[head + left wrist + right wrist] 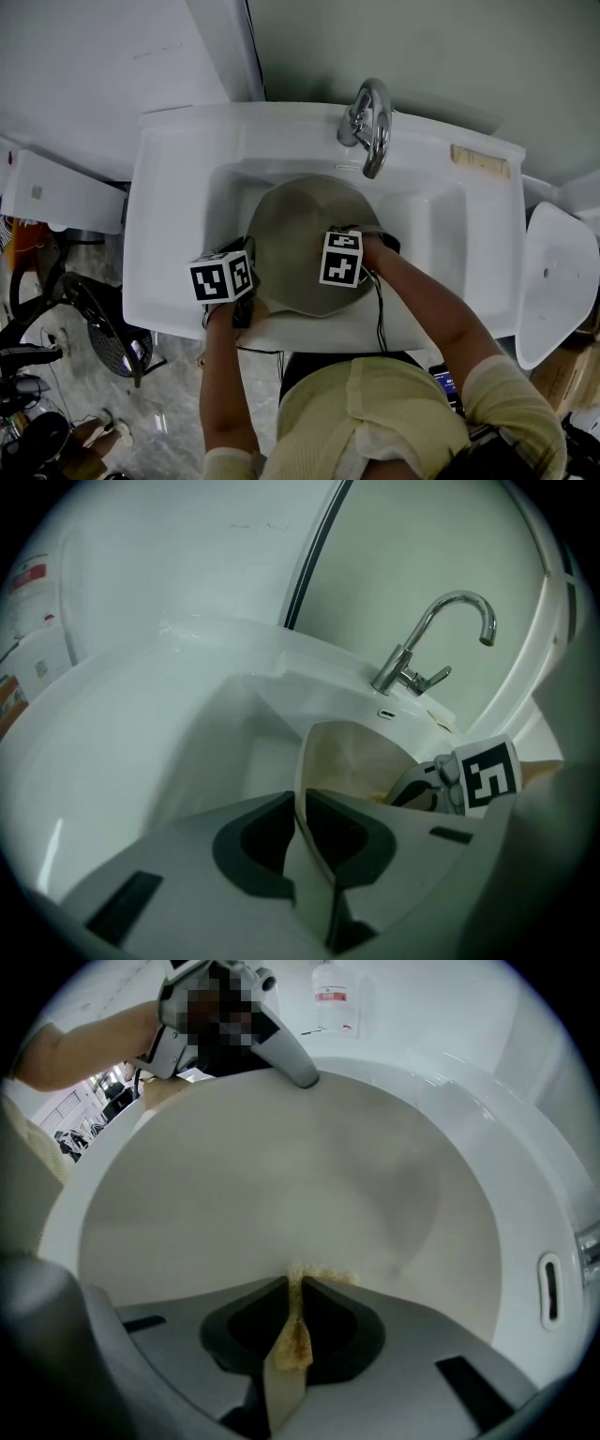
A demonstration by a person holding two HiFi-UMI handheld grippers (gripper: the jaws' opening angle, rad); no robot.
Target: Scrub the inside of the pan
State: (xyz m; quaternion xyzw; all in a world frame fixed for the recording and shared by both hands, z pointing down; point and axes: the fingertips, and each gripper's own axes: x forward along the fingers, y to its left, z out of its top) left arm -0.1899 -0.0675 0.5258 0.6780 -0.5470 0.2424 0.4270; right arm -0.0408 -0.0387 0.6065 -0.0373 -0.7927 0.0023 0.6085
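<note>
Your right gripper [295, 1283] is clamped shut on a thin, yellowish scrub pad [291, 1335]. The pad's frayed top edge pokes out past the fingertips and lies against the inside of the pan [281, 1176]. Most of the pad is pinched out of sight between the jaws.

Your left gripper [302, 803] is closed on the pan's rim, which runs as a thin edge straight up between the two jaws, one jaw inside the pan and one outside.

At the centre of the head view, the pan sits tilted in the basin of the white sink [178, 187]. Its pale beige inside faces up and towards your right gripper, and its near rim reaches the sink's front edge. Inside it you can see only the pad and your right gripper's tips.

In the head view the marker cubes [222, 277] cover both grippers' jaws. No view shows the pan's handle clearly, so the pan reads as round and you cannot tell its long axis.

Above the pan, at upper centre of the head view, the faucet [373, 122] curves over the basin. An overflow slot [550, 1288] shows at the right edge of the right gripper view. A blurred bottle with a red label [333, 997] stands at the top of that view.
</note>
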